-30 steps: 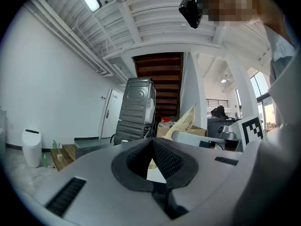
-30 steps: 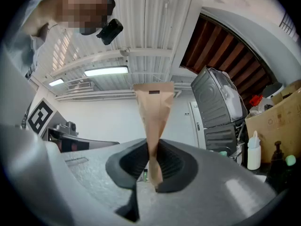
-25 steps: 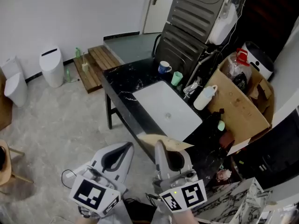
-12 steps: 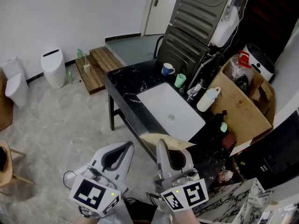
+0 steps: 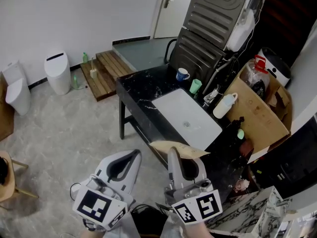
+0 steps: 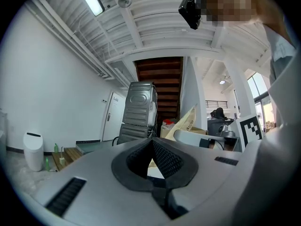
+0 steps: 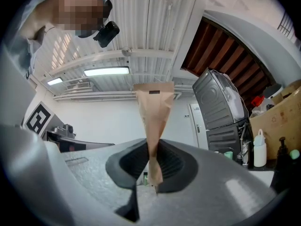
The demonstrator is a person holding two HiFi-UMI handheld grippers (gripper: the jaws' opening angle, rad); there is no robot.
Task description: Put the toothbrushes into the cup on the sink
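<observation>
While upright beside the basin, blue mug, green cup; contents unclear.

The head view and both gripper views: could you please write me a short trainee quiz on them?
1. True or false: the right gripper has its jaws closed on a brown paper packet.
2. What colour is the cup nearest the tap?
3. The jaws of the left gripper are: A wide apart; B together, empty; C on a cup.
Key: 1 true; 2 green; 3 B.
</observation>
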